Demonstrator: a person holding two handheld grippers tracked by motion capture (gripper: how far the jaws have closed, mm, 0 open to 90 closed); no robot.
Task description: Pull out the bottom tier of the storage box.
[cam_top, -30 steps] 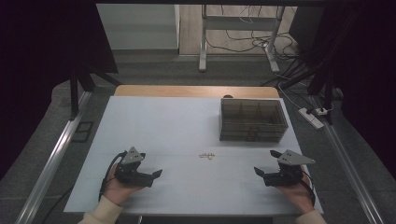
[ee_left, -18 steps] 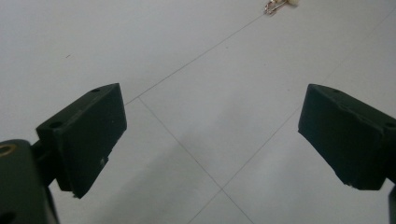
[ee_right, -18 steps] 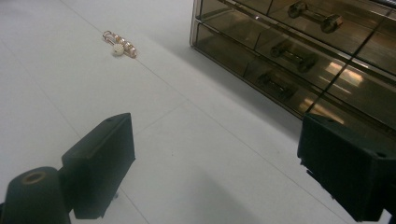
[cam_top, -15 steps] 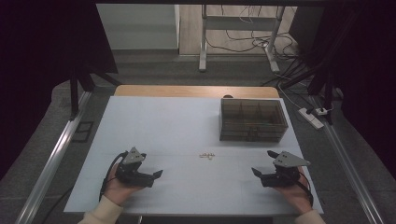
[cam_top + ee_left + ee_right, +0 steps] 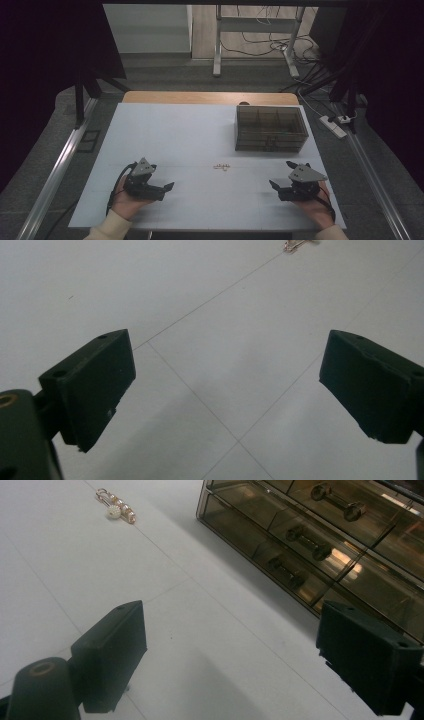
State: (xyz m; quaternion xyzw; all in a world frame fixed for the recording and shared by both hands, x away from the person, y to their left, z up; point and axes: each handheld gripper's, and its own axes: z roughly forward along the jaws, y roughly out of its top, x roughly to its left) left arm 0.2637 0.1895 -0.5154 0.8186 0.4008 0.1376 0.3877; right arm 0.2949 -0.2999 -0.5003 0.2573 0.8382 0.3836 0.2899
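A small gold hair clip with pearl beads lies on the white table between the two hands; it appears again as the clip at upper left of the right gripper view and the clip at the top edge of the left gripper view. My left gripper rests low near the front left, jaws wide apart, nothing between them. My right gripper sits at the front right, open and empty too. A smoky transparent drawer box stands at the back right; its drawers have round knobs.
The white table has thin seam lines and a wooden strip along its far edge. A power strip lies on the floor to the right. Metal rails run along both sides.
The right gripper has shifted slightly left and toward the table's middle. The left gripper has hardly moved.
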